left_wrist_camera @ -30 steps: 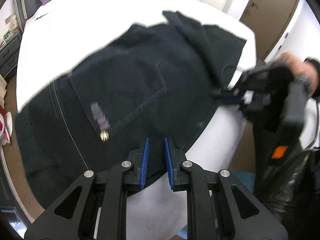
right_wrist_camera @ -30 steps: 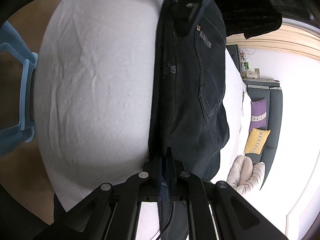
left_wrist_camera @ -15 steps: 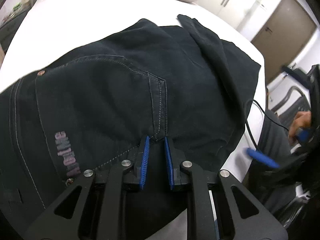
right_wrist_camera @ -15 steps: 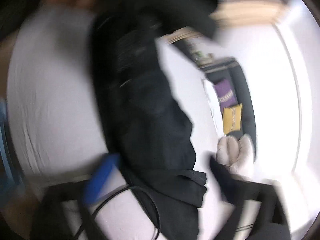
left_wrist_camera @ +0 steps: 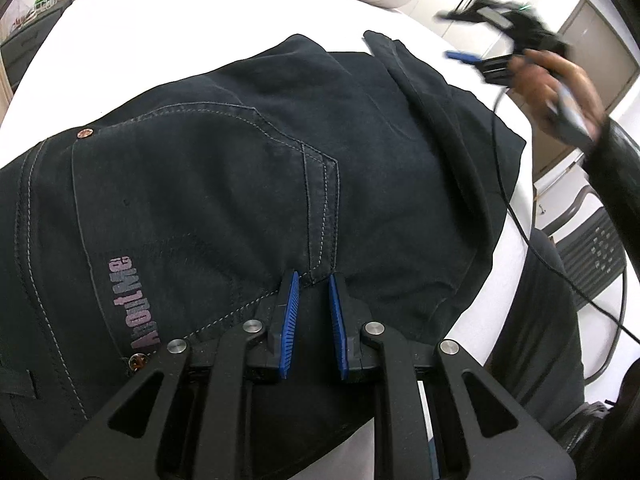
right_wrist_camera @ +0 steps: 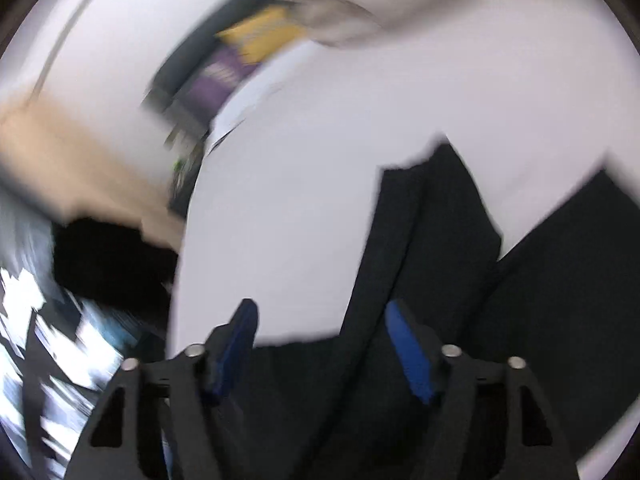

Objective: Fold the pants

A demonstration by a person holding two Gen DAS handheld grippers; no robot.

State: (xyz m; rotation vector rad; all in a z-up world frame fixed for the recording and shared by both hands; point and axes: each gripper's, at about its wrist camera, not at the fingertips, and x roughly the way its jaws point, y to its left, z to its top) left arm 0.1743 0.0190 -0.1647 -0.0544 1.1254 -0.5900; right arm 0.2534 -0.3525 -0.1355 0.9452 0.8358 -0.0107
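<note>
Your right wrist view is badly motion-blurred; only dark cloth, white sheet and smeared purple and yellow cushions (right_wrist_camera: 244, 54) can be made out. The pants (left_wrist_camera: 248, 184) lie folded on the white bed (left_wrist_camera: 168, 36), their lower edge hidden behind your left gripper (left_wrist_camera: 314, 312). Pinkish lettering (left_wrist_camera: 134, 304) on the back pocket runs sideways and is hard to read. Your left fingers stand narrowly parted with nothing between them. Your right gripper (right_wrist_camera: 320, 344) is spread wide over the cloth.

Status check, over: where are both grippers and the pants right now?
Left gripper open, low over the pants, nothing held. Right gripper open, lifted clear, view blurred. Pants folded on the white bed. Black cable trails across their right edge.
</note>
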